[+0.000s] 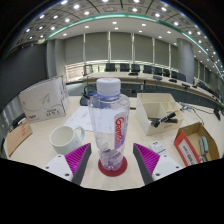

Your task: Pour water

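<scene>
1. A clear plastic water bottle [109, 122] with a pale cap and a red logo on its side stands upright on the light wooden table [40, 150], on a small round red coaster [113, 167].
2. The gripper [112, 160] is spread wide: its two pink-padded fingers [76, 158] flank the bottle's base, left and right, and a gap shows on each side. The bottle stands between them on its own support, not yet clamped.
3. A white ceramic mug [66, 139], just left of the bottle and slightly farther off, looks like the likely vessel to fill. I cannot tell whether it holds anything.
4. To the far right sit an open cardboard box [156, 108] with dark items inside and a small printed carton [193, 147] nearer the table's edge. A white board with drawings [42, 98] leans at the far left.
5. Judged progress: very early. The cap appears on, the bottle is upright, and nothing suggests pouring has begun.
6. What remains: closing the fingers on the bottle, lifting it, carrying it over the mug, tilting to pour, and dealing with the cap if it is sealed.
</scene>
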`<state>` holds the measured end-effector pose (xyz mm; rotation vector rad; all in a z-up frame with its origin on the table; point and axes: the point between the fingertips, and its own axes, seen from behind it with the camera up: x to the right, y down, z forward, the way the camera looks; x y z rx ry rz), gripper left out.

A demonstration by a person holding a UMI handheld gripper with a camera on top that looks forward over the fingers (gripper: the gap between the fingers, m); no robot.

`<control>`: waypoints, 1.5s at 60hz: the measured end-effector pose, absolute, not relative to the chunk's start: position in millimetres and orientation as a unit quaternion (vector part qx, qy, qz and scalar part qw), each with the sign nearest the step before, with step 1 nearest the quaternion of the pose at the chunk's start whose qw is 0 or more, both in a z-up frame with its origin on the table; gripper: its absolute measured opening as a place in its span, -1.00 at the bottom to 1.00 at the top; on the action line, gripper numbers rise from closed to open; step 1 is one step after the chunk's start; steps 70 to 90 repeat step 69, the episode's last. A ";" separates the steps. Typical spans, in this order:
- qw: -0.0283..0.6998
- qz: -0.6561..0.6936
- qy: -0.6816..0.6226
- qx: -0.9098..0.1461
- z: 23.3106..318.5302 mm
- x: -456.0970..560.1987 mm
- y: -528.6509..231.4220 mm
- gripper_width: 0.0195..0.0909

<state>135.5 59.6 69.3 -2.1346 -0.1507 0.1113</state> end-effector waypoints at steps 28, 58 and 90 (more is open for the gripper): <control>0.437 -0.054 0.000 -0.898 183.9 65.6 -167.3 0.86; 0.429 -0.056 -0.013 -0.902 209.2 -2.7 -284.8 0.87; 0.432 -0.058 -0.007 -0.900 212.7 -5.9 -293.1 0.86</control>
